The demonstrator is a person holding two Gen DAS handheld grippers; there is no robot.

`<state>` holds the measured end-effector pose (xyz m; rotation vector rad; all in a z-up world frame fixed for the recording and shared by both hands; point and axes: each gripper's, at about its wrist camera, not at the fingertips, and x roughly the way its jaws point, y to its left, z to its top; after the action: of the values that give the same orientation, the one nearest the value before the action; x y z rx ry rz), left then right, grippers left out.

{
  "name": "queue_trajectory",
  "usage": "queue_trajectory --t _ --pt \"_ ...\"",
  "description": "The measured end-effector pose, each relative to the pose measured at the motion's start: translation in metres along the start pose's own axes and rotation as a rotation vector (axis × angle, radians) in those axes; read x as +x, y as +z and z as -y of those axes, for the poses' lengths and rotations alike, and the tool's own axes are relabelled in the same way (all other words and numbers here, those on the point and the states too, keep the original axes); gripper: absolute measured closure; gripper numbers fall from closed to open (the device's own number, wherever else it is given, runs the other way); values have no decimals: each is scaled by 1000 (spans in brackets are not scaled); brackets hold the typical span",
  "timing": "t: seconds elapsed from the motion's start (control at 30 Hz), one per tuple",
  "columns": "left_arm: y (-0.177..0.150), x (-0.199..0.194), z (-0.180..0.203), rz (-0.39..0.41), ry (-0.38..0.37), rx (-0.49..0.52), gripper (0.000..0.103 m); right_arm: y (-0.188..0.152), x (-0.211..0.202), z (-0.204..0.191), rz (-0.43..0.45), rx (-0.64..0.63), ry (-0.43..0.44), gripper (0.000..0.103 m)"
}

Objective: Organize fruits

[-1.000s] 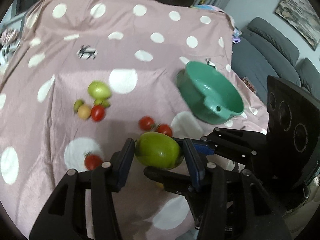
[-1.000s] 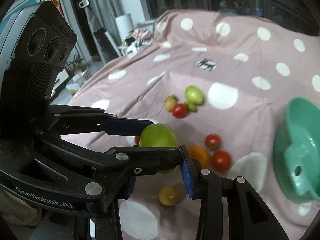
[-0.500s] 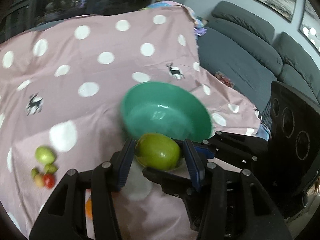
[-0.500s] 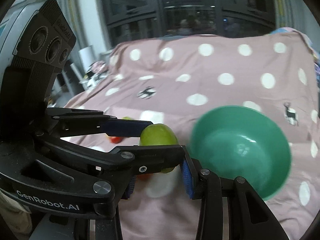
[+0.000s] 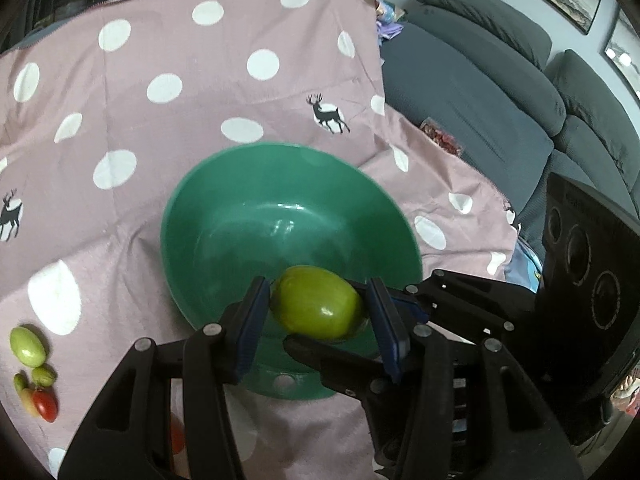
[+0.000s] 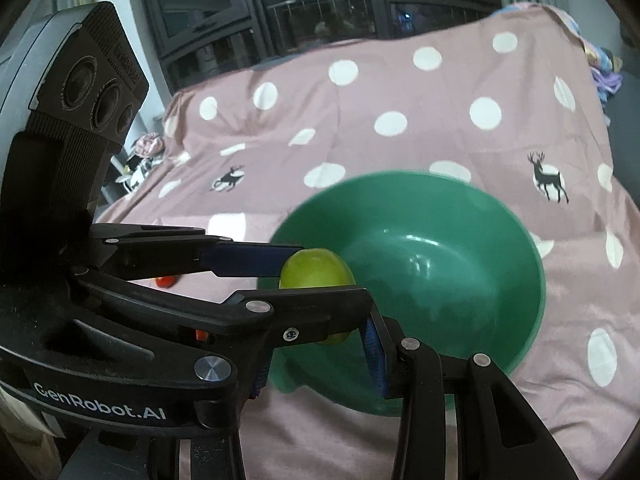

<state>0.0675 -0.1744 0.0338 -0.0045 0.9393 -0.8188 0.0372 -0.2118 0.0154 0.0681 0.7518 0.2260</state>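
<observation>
Green fruit (image 5: 318, 307) clamped in left claw (image 5: 316, 312), long axis across pads; bowl (image 5: 224, 208) directly below/ahead; right claw (image 6: 316, 344) empty, jaws apart

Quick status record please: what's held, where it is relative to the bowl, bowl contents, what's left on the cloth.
held item: large green fruit
left gripper: fingers shut on the fruit's two sides
right gripper: fingers bracket the same fruit; contact unclear
fruit position: above the near rim of the green bowl, not released
bowl contents: nothing visible inside
bowl state: upright on the polka-dot cloth
left on cloth: smaller green fruit, red tomato and a few small pieces beside them, at far left
</observation>
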Motion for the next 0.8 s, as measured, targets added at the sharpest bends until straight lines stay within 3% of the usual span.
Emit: queue_trajectory --t 0.13,0.23,0.3,0.37,0.53,0.8 --pt "-1 6 -3 -18 2 -17 55 -3 4 4 -14 24 6 62" --pt "-2 6 -7 -15 7 -43 47 -3 3 6 -12 37 -12 59" --pt "-3 0 -10 0 18 -58 27 -5 -2 8 -5 46 -32 54" --pt "-4 -13 -15 31 27 -72 22 -8 -9 9 3 56 -51 49" --pt "-10 -45 -29 80 83 -108 17 -13 -27 9 28 83 -55 48" --pt "-46 -119 -67 157 249 -192 16 -18 -44 -13 49 73 7 47"
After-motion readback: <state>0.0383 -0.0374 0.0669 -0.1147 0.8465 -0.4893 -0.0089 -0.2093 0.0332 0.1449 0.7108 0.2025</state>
